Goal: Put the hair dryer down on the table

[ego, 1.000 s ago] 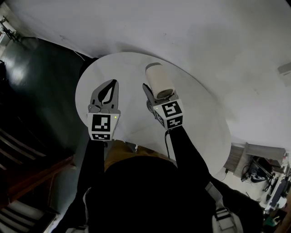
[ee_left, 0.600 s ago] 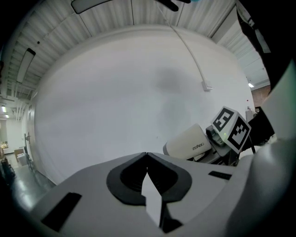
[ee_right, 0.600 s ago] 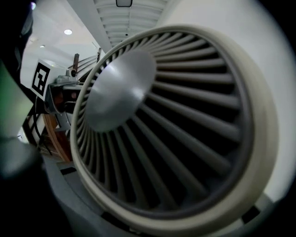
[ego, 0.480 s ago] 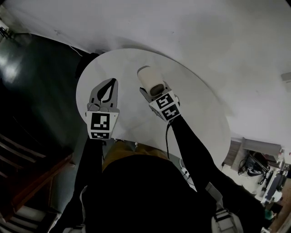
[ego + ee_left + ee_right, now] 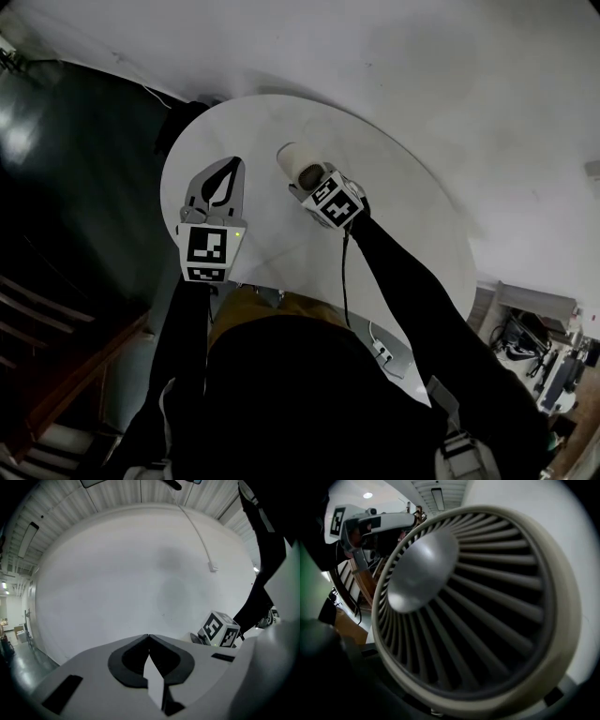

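Note:
The cream hair dryer (image 5: 296, 166) is in my right gripper (image 5: 305, 183), which is shut on it and tilted steeply down over the round white table (image 5: 412, 216). I cannot tell whether the dryer touches the tabletop. In the right gripper view its finned rear grille (image 5: 468, 606) fills the frame and hides the jaws. My left gripper (image 5: 230, 163) hovers to the left of the dryer, shut and holding nothing; in its own view the jaw tips (image 5: 148, 636) meet, and the right gripper's marker cube (image 5: 218, 629) shows at the right.
The table's left edge borders a dark floor (image 5: 75, 169), with wooden stairs (image 5: 47, 328) at the lower left. A black cable (image 5: 343, 281) runs back from the right gripper along my arm. Cluttered shelving (image 5: 534, 347) stands beyond the table's right side.
My right gripper has sunk toward the tabletop with the hair dryer and tipped its nose further down. The left gripper has drifted only slightly and stays shut.

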Available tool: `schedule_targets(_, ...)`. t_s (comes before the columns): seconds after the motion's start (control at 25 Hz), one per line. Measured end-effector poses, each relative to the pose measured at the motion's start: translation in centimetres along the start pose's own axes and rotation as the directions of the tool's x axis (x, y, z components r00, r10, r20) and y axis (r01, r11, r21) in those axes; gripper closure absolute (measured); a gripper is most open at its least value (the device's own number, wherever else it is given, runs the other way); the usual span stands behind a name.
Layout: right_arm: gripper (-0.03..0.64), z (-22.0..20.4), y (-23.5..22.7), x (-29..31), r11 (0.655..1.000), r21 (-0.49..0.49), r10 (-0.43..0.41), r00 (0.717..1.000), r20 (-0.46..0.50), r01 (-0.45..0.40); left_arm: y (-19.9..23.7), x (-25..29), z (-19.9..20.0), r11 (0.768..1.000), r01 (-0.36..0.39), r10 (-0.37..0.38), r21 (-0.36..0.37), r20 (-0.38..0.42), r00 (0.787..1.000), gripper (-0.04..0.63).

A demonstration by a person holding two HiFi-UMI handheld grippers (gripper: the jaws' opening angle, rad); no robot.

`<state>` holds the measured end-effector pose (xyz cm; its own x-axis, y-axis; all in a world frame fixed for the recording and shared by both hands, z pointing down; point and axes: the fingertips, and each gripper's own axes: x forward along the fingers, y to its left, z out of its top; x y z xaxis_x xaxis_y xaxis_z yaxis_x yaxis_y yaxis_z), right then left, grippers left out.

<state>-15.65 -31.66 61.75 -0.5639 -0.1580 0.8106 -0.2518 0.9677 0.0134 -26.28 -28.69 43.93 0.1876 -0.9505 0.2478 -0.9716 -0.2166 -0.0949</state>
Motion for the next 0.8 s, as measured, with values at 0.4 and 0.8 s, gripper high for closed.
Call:
schedule_targets(0.4, 0.426, -2.2, 0.8, 4.2, 0.994, -0.097, 0.031, 0.977, -0.209, -0.052, 0.4, 0.6, -0.9, 0.999, 0.038, -0.038, -0.003, -0.015, 0.999, 0.578)
schedule_targets(0.8, 0.419, -4.6, 1.8, 6.3, 0.982, -0.157, 0.044, 0.927, -0.372, -0.109, 0.6, 1.6, -1.6, 0.997, 0.075, -0.076, -0.027, -0.031, 0.997, 0.578)
